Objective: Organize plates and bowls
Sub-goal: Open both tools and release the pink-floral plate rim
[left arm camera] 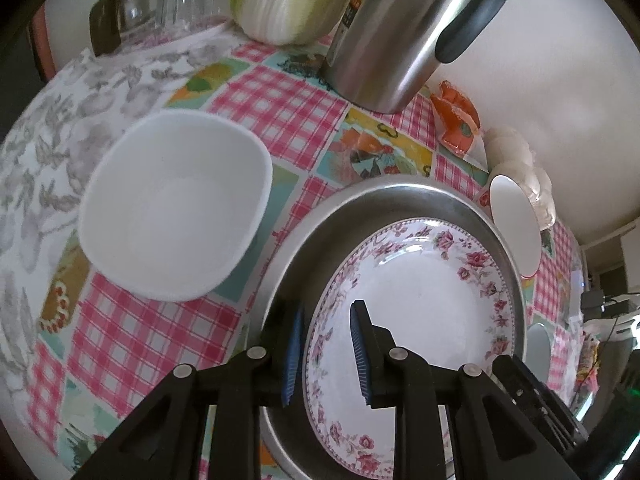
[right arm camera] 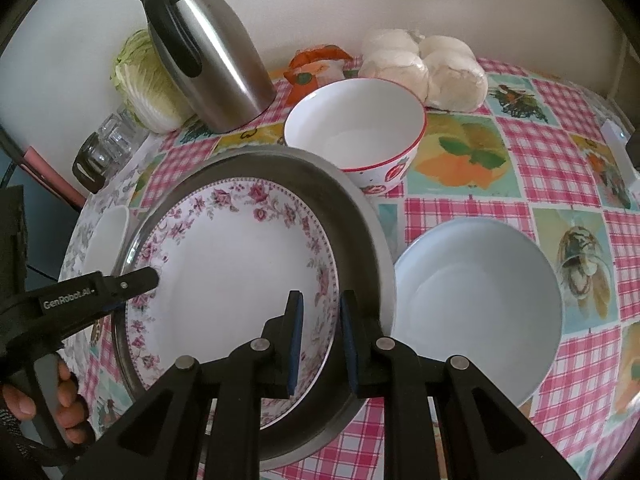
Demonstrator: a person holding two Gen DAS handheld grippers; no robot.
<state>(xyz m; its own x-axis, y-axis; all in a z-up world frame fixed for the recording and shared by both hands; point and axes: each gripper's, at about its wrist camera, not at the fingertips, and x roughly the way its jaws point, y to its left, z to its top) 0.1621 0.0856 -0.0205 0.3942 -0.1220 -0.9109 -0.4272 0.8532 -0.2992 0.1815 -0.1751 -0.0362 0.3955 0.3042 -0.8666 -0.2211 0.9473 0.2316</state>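
A floral plate (left arm camera: 416,312) (right arm camera: 240,280) lies inside a round metal pan (left arm camera: 400,188) (right arm camera: 360,216) on the checked tablecloth. My left gripper (left arm camera: 326,354) straddles the plate's left rim; a gap shows between its blue pads and the rim. From the right wrist view, one of its fingers (right arm camera: 140,280) rests at the plate's left edge. My right gripper (right arm camera: 320,340) is shut on the plate's right rim, one finger inside the plate, the other between plate and pan wall. A white square bowl (left arm camera: 176,212) sits left of the pan, a red-rimmed bowl (right arm camera: 356,132) behind it, a pale bowl (right arm camera: 480,312) to its right.
A steel thermos (right arm camera: 212,60) and a cabbage (right arm camera: 148,80) stand at the back by the wall, with upturned glasses (left arm camera: 172,4) at the left. A bag of white buns (right arm camera: 428,64) and an orange packet (right arm camera: 316,64) lie behind the red-rimmed bowl. A hand (right arm camera: 68,400) grips the left tool.
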